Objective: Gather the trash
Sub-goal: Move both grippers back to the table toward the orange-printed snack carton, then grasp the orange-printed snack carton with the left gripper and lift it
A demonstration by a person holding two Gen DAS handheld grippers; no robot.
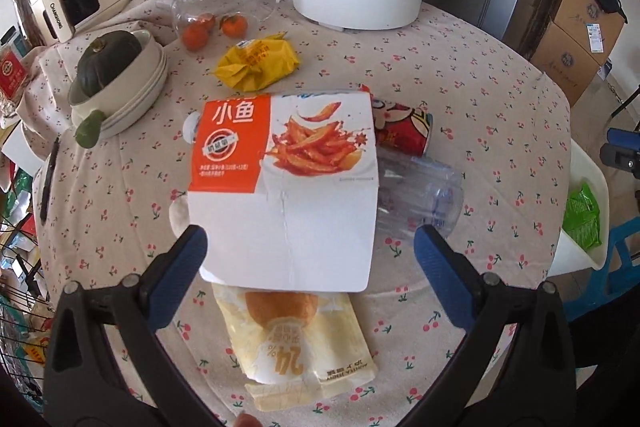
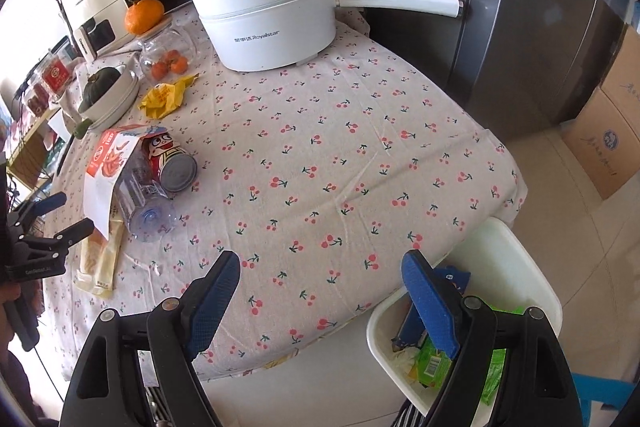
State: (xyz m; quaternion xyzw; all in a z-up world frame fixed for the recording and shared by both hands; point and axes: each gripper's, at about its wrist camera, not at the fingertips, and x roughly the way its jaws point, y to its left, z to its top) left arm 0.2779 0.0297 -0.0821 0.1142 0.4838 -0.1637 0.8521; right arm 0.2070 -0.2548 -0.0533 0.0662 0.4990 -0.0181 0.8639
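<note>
The snack box (image 1: 284,187) lies on the cherry-print tablecloth (image 1: 460,67), propped over a clear plastic bottle (image 1: 420,195) and a red can (image 1: 404,131) at its 3 o'clock, with a pale bread wrapper (image 1: 304,347) at 6 and a yellow wrapper (image 1: 256,61) at 12. The left gripper (image 1: 310,247) hovers spread wide around the box's near edge – not touching. The right gripper (image 2: 320,283), fingers apart, holds nothing – the white bin (image 2: 532,267) sits at its 4 o'clock
</note>
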